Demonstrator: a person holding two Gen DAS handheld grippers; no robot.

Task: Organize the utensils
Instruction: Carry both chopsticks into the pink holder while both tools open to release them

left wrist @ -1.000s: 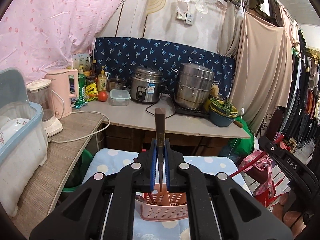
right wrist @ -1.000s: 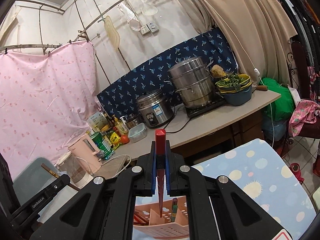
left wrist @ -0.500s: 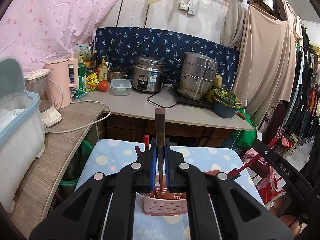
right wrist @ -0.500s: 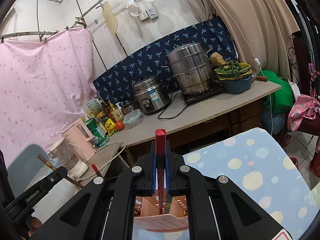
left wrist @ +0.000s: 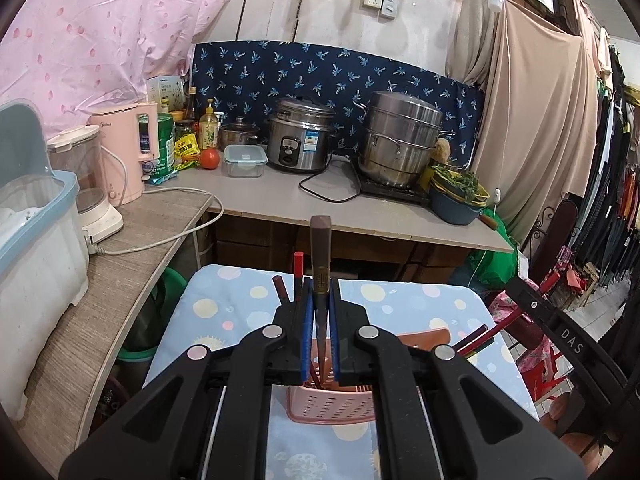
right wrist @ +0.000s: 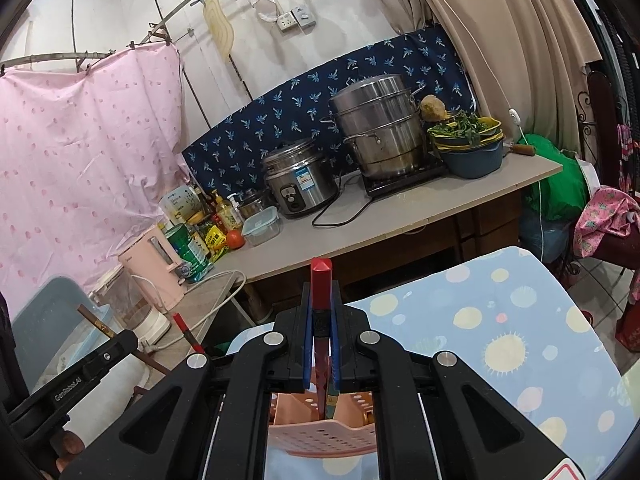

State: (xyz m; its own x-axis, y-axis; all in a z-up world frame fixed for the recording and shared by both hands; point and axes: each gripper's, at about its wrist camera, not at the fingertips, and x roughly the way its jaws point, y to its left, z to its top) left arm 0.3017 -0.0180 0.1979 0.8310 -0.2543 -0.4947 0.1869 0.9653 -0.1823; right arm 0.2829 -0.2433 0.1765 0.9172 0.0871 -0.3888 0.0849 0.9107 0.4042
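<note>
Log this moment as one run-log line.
left gripper: shut on brown chopstick | right gripper: shut on red chopstick | both over pink holder

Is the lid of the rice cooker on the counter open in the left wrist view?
No, the rice cooker has its lid down, sitting closed on the counter.

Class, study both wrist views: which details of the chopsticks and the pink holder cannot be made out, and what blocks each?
- Left wrist view: the brown chopstick tip is hidden behind the left tool.
- Right wrist view: the red chopstick tip disappears inside the pink holder.
- Both views: the holder's compartments are mostly covered by tool bodies.
- Left wrist view: the right tool is mostly cut off.
</note>
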